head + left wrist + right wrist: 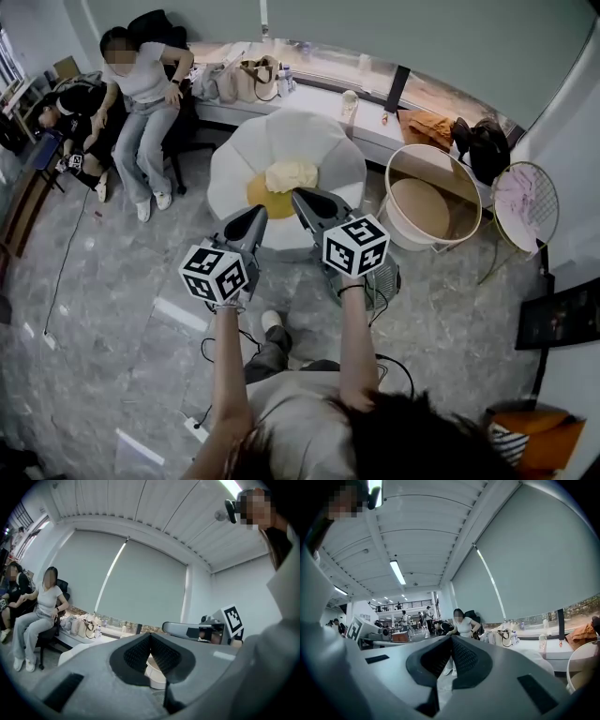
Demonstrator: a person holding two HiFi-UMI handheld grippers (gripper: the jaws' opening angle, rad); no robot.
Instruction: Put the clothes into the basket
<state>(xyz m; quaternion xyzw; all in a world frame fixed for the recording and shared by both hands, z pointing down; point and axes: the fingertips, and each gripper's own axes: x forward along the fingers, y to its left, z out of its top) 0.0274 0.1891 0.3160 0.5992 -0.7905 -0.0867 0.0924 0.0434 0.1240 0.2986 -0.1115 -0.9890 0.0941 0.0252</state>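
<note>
Both tongs — left tongs (259,214), right tongs (298,195) — are pinched closed, empty. Crumpled clothes (292,174) lie upper centre on the round white tabletop (234,159), long axis left-right; basket (403,230) stands right, mouth up.

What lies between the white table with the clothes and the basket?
Only a narrow strip of bare grey floor separates the white table from the basket, as the head view shows.

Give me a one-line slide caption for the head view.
Left gripper and right gripper, both shut, point toward cream and yellow clothes on a white seat, basket beside it.
</note>
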